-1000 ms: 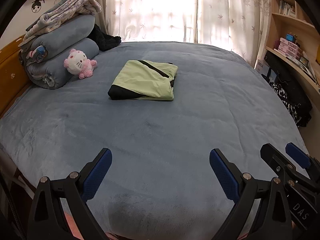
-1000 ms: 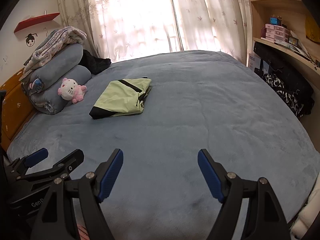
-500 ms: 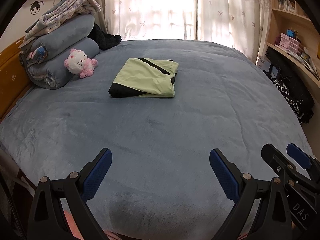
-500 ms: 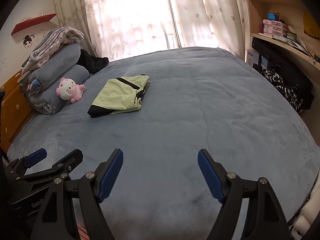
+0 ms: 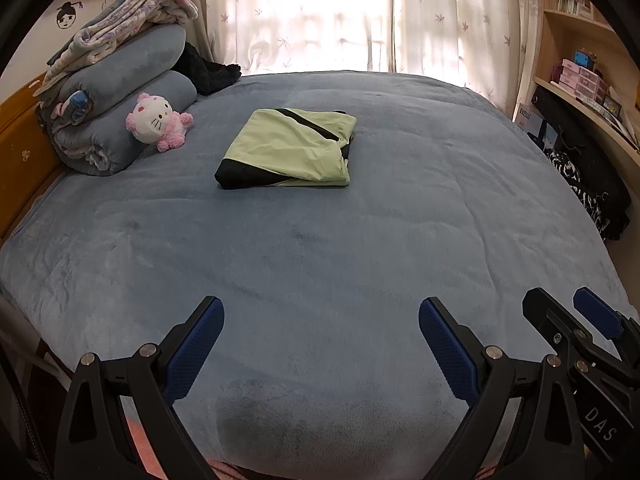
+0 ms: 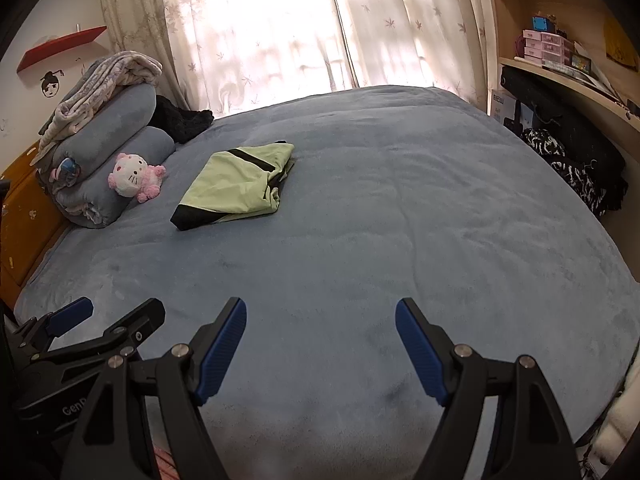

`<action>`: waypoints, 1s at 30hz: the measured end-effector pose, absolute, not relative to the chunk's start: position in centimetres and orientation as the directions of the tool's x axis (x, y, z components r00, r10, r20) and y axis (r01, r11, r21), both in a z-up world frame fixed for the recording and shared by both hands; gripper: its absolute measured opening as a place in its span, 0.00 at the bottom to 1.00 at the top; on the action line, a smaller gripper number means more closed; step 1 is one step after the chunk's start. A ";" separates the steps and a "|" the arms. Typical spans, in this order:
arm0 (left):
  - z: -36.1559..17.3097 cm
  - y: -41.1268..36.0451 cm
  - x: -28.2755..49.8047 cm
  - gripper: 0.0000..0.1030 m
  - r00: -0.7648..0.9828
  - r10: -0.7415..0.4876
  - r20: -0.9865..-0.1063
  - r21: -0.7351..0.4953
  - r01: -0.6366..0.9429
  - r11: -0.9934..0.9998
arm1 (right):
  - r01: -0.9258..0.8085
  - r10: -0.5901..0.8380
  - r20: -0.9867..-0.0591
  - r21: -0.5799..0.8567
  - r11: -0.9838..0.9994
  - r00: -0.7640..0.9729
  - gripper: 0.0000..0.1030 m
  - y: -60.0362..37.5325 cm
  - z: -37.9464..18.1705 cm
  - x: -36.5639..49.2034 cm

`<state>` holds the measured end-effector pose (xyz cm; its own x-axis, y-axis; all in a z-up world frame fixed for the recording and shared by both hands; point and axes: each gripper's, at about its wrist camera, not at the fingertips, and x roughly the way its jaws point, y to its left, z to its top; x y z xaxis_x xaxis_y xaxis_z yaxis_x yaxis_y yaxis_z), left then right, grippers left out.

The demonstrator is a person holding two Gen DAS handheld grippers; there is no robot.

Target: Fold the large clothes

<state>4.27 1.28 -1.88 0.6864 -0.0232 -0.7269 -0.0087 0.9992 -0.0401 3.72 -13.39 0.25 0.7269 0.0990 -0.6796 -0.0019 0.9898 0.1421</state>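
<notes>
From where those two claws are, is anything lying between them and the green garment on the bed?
Nothing visible does. Only bare blue blanket lies between the open left gripper, the open right gripper and the folded green garment. The pink plush cat and the rolled bedding sit off to the garment's left, clear of the path.

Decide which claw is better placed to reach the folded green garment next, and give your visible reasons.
Left claw, marginally: the green garment lies almost straight ahead of it, but off to the left of the right claw. Both are open, empty and far away.
</notes>
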 end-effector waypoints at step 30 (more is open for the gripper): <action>-2.4 1.5 4.5 0.94 0.680 -0.033 -0.733 -0.039 0.005 0.999 | 0.004 0.098 -0.684 0.146 0.989 0.723 0.75 -13.7 -0.2 3.8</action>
<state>4.54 1.54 -2.35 0.6796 -0.0326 -0.7329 0.0054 0.9992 -0.0394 3.81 -13.73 -0.18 0.7229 0.0979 -0.6840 0.0037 0.9893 0.1456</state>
